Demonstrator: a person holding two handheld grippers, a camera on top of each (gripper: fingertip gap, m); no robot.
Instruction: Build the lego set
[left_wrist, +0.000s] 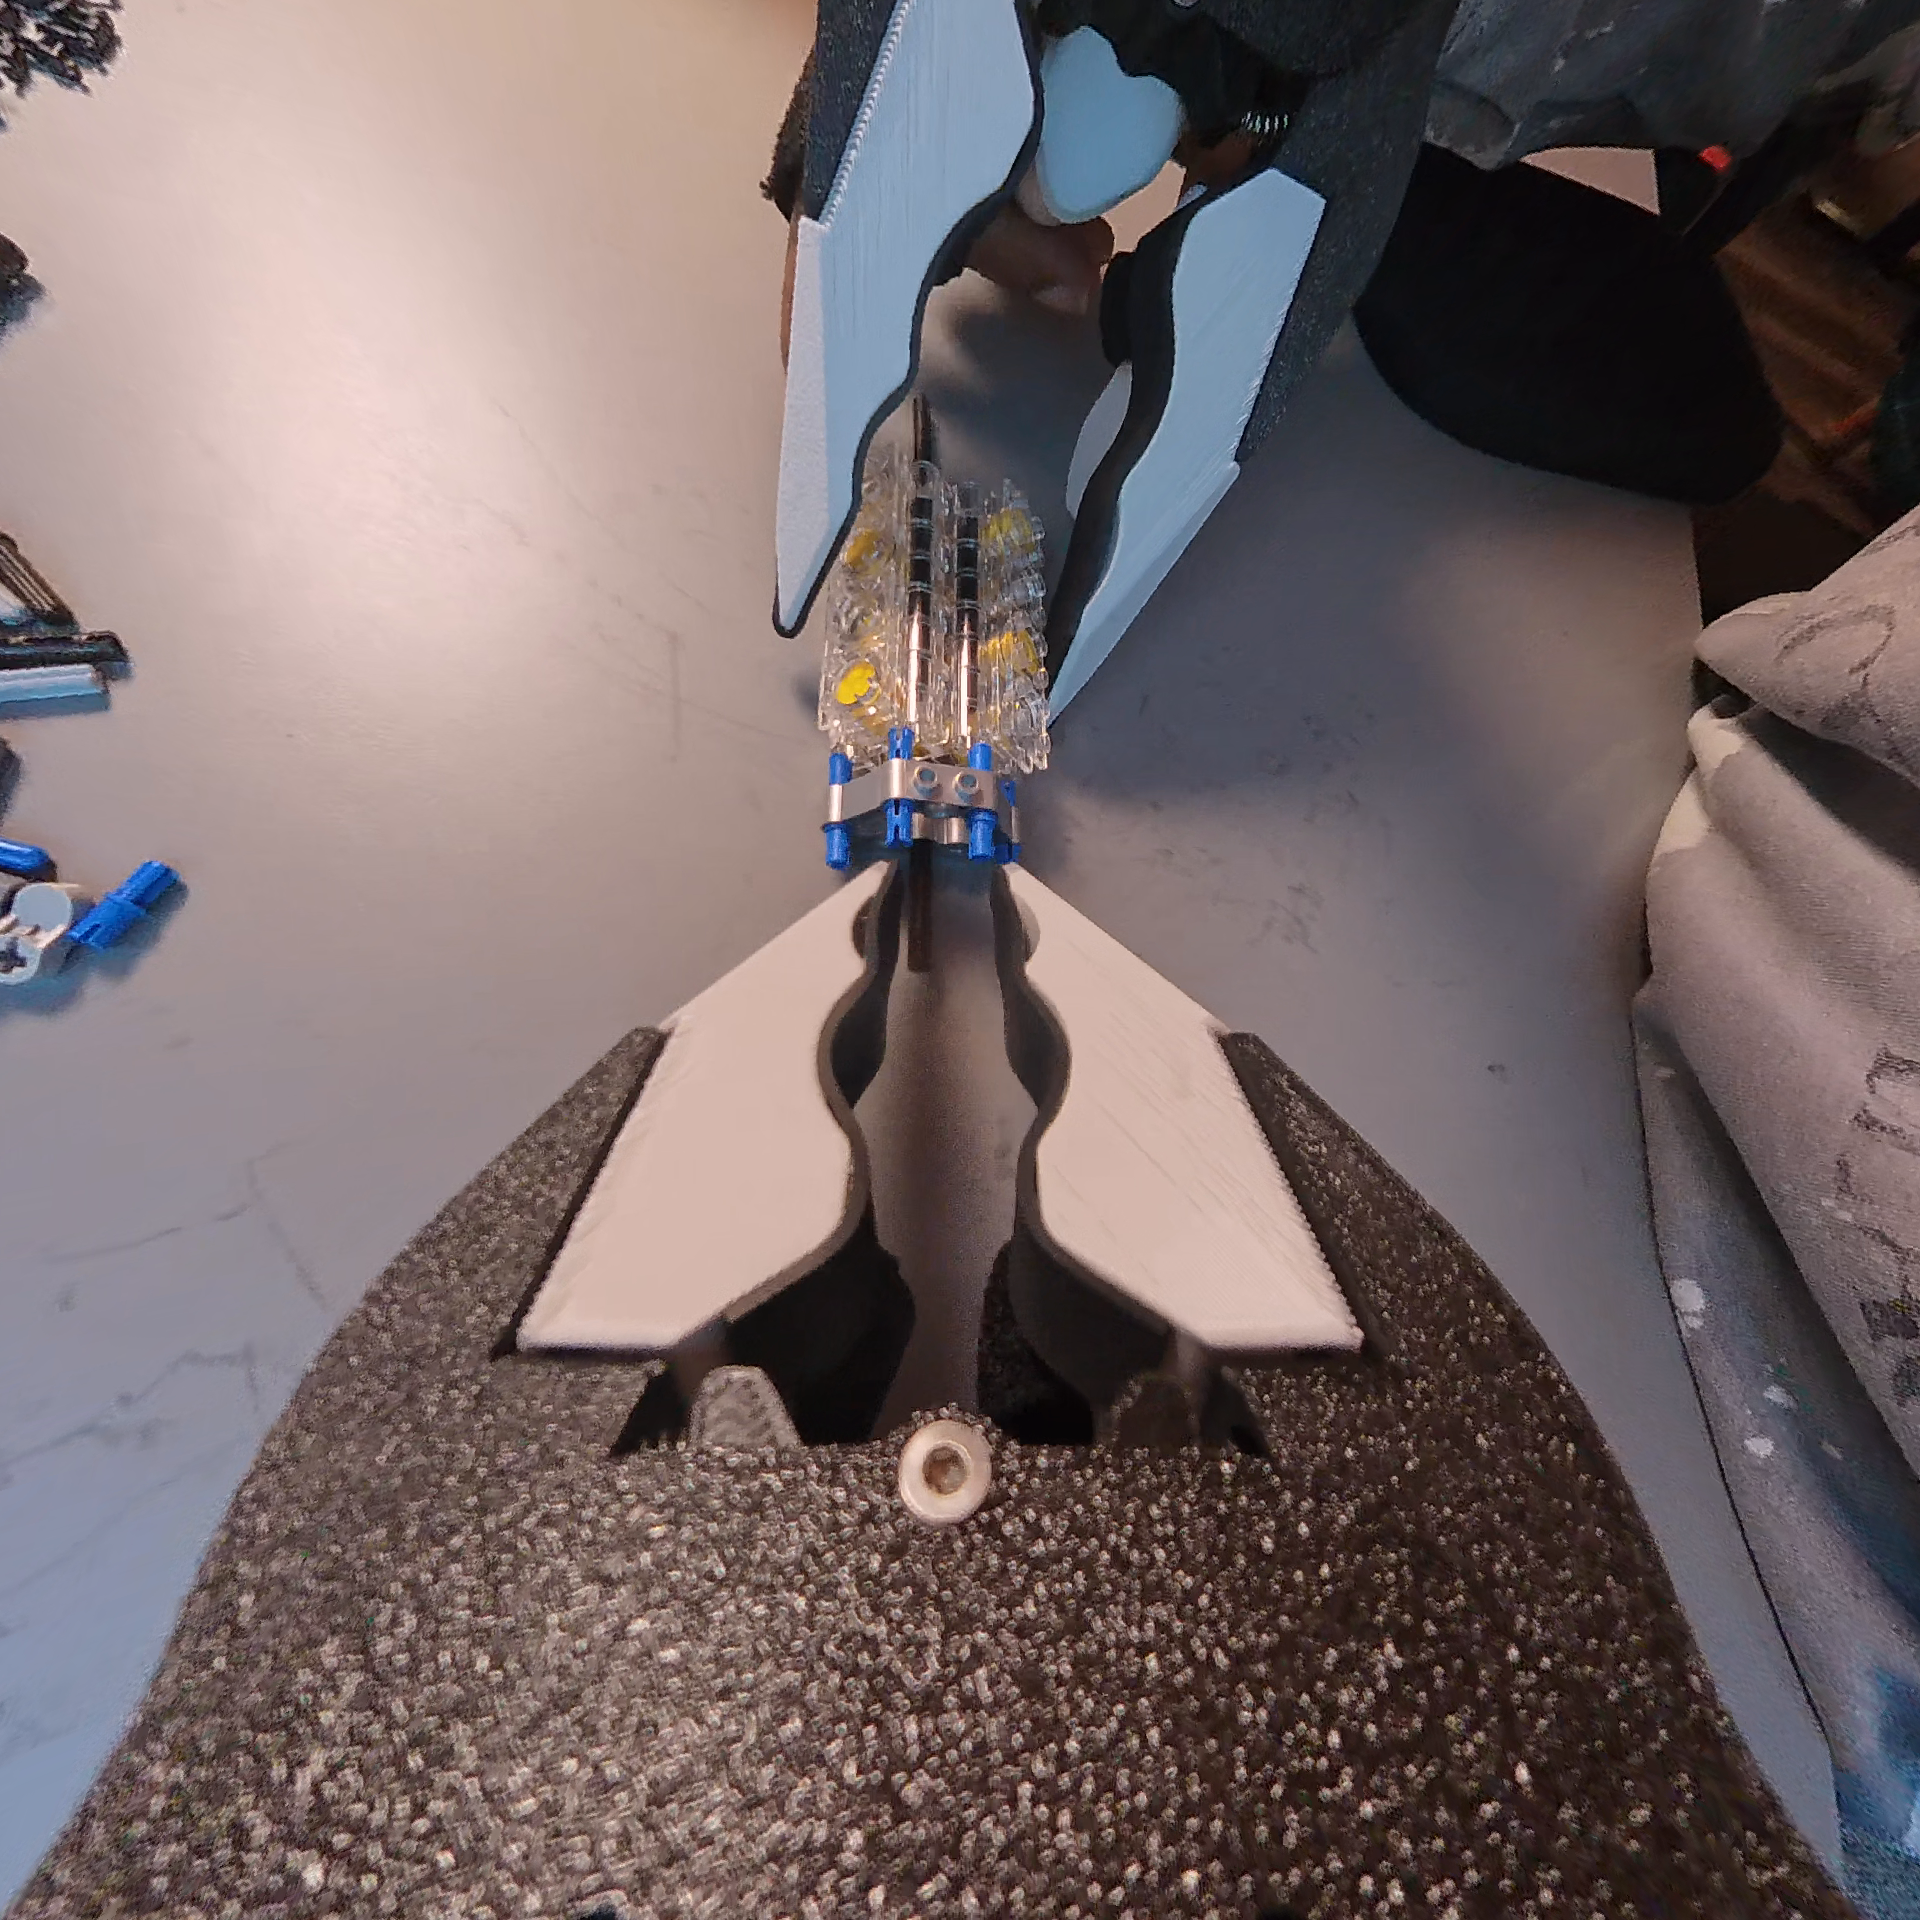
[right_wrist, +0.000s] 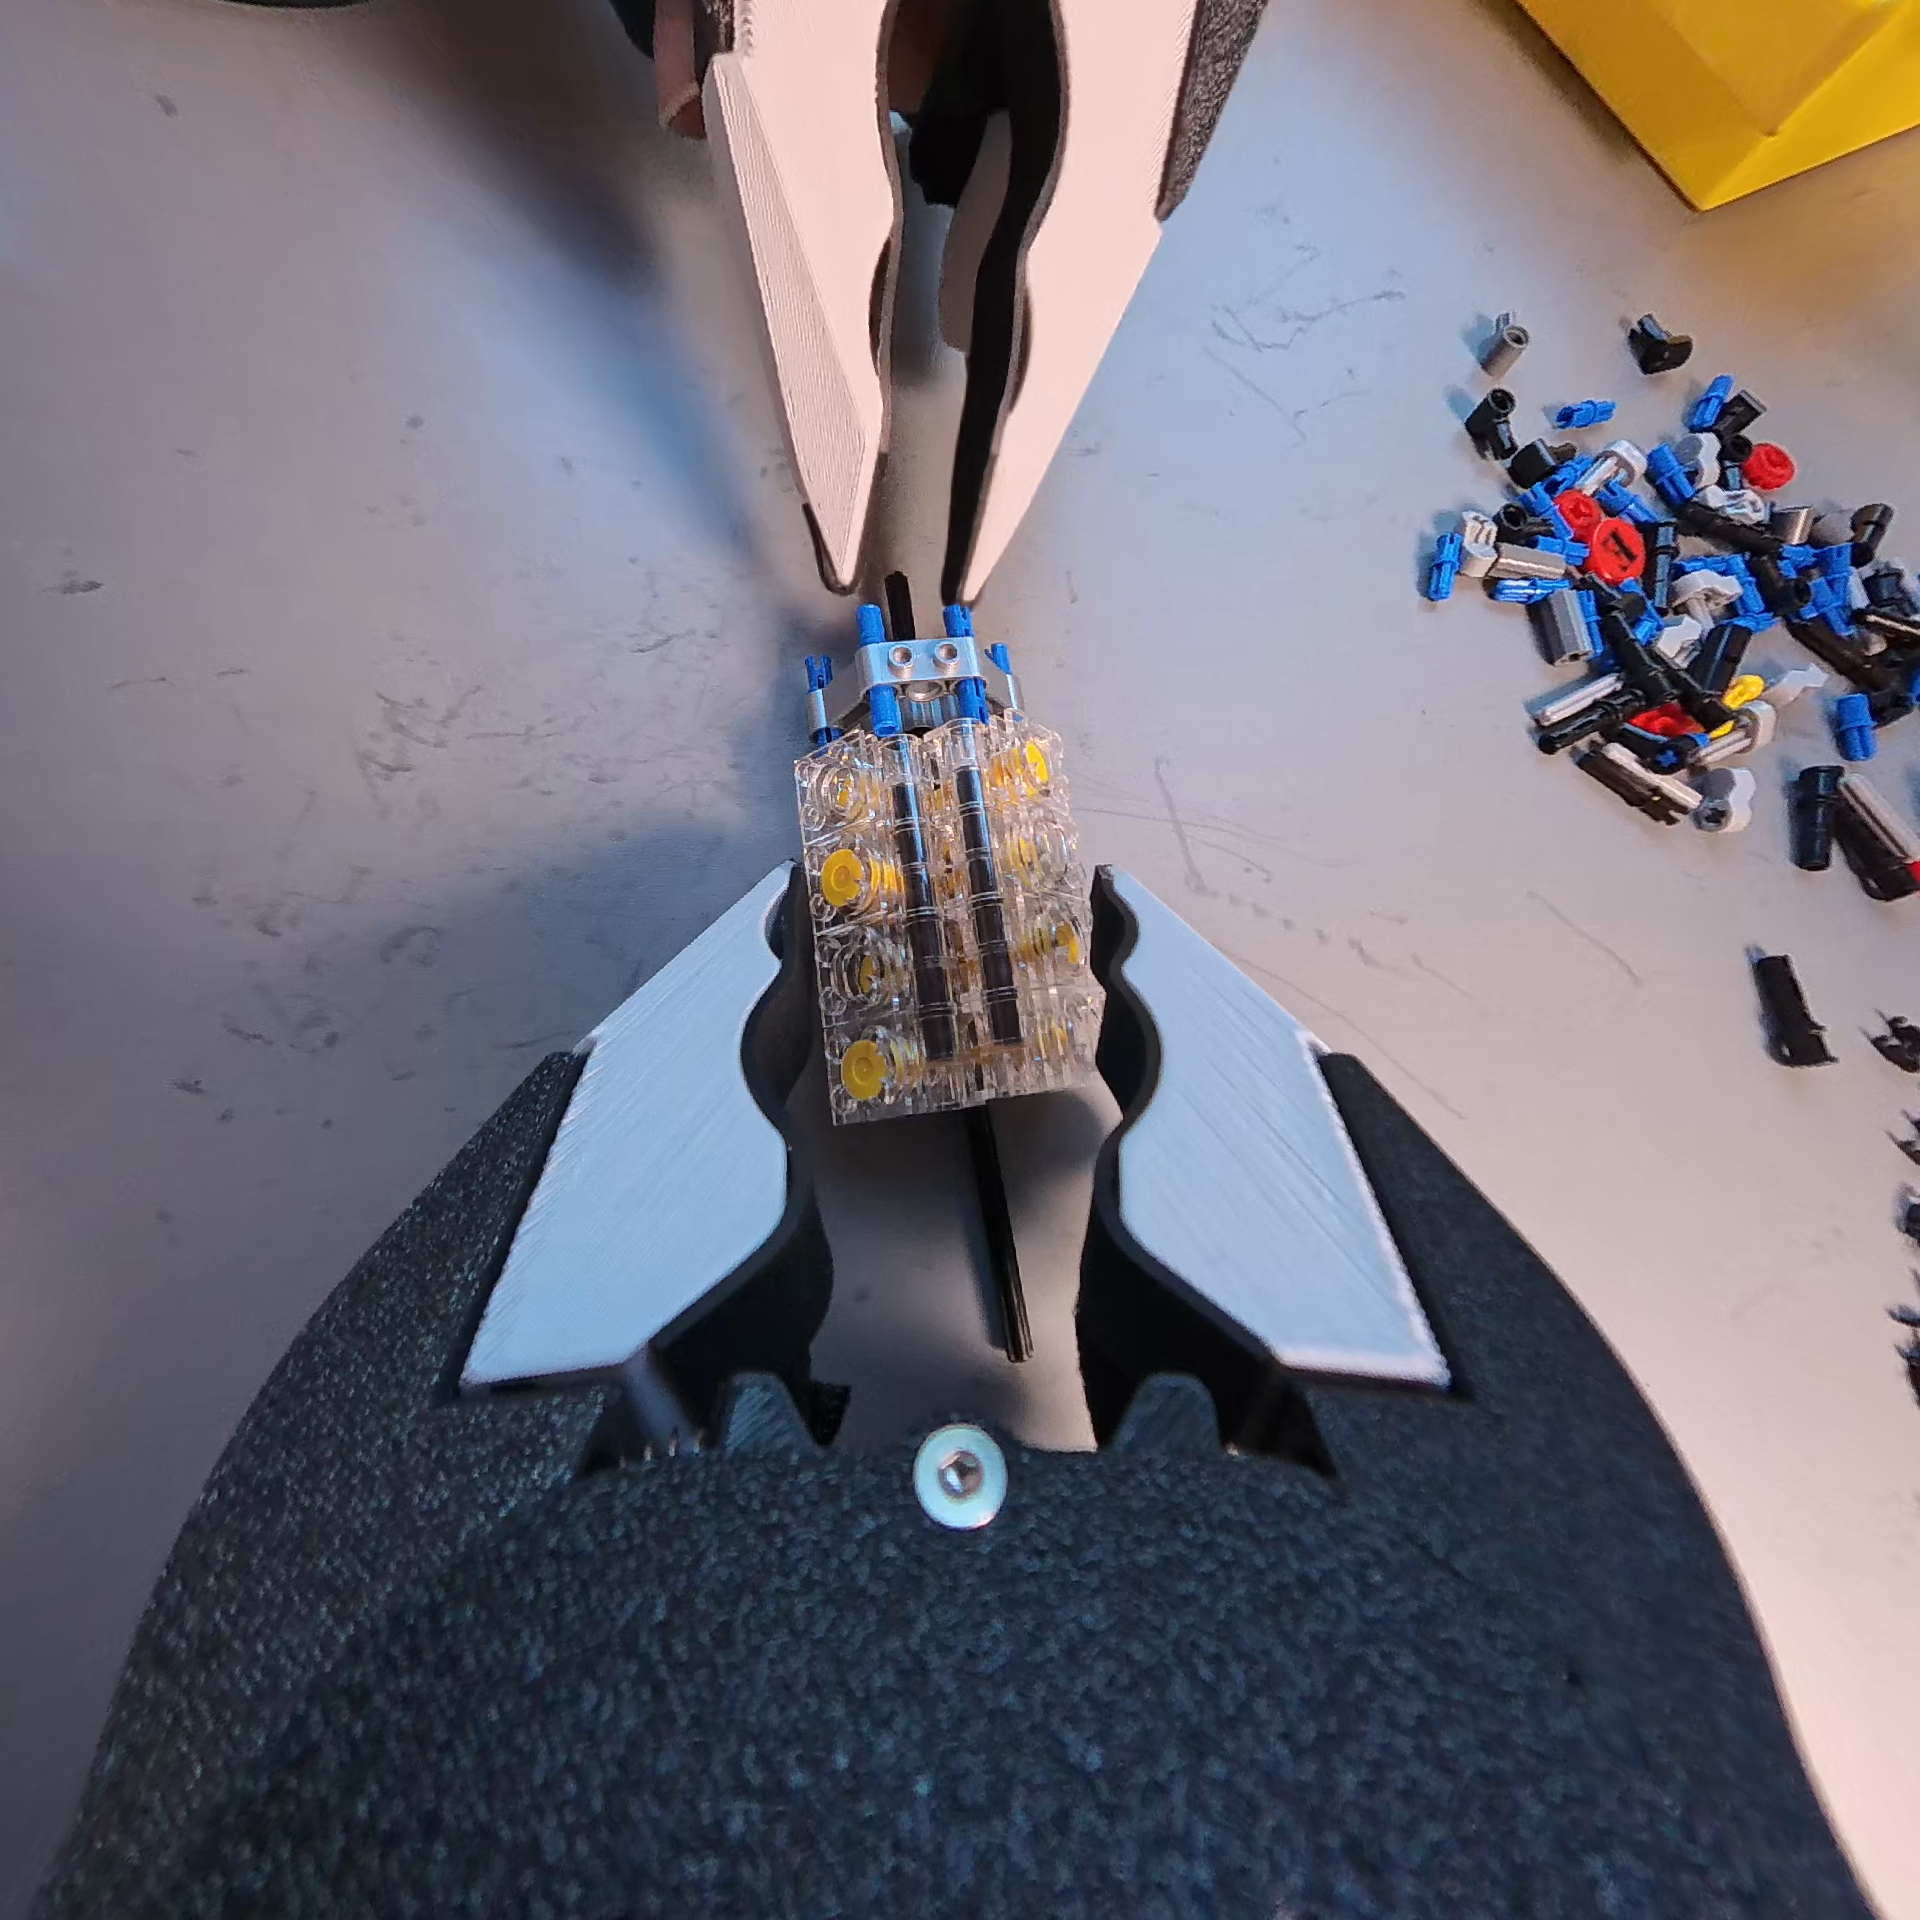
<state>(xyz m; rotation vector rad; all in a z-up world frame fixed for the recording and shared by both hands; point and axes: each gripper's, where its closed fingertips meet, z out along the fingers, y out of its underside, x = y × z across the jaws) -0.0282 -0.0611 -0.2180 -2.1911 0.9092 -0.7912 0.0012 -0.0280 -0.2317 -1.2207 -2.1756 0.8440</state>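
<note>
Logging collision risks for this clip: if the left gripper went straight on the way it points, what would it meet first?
The left gripper would meet the brick assembly at once: its grey connector end sits just past the fingertips, perhaps already touching. A black axle already lies between the fingers. Behind it is the right gripper.

Clear brick assembly (right_wrist: 951, 925) with yellow studs, black axles, blue pins, held between both tongs.

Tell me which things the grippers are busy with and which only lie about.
In hand: clear brick assembly, its black axle, right gripper around it, left gripper at its pin end.
Lying about: pile of small parts, yellow box, grey cloth.
</note>
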